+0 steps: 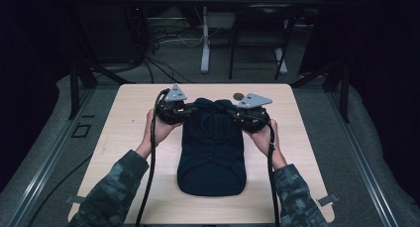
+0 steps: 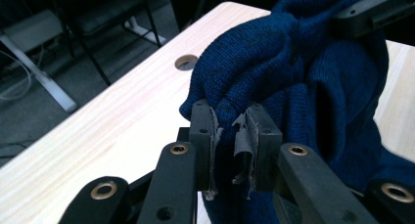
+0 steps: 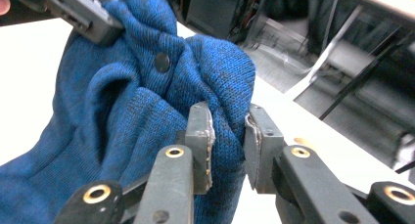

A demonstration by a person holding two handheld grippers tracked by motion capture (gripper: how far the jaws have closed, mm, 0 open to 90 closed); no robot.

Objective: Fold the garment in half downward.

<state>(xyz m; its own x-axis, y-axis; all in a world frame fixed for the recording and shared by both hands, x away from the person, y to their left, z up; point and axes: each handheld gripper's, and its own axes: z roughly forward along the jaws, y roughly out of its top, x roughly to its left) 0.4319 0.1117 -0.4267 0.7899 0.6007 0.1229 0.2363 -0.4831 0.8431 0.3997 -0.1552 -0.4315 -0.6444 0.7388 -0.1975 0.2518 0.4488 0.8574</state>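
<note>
High view shows a dark blue knit garment point(image 1: 212, 152) lying mid-table point(image 1: 124, 138), its far edge pinched by the left gripper point(image 1: 184, 108) and right gripper point(image 1: 236, 111), both clamped on fabric; lifting evenly, hands level, should keep it from bunching.

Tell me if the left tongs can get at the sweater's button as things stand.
Probably not yet: the left tongs are shut on the sweater, so they'd have to let go first. The button itself lies bare.
</note>
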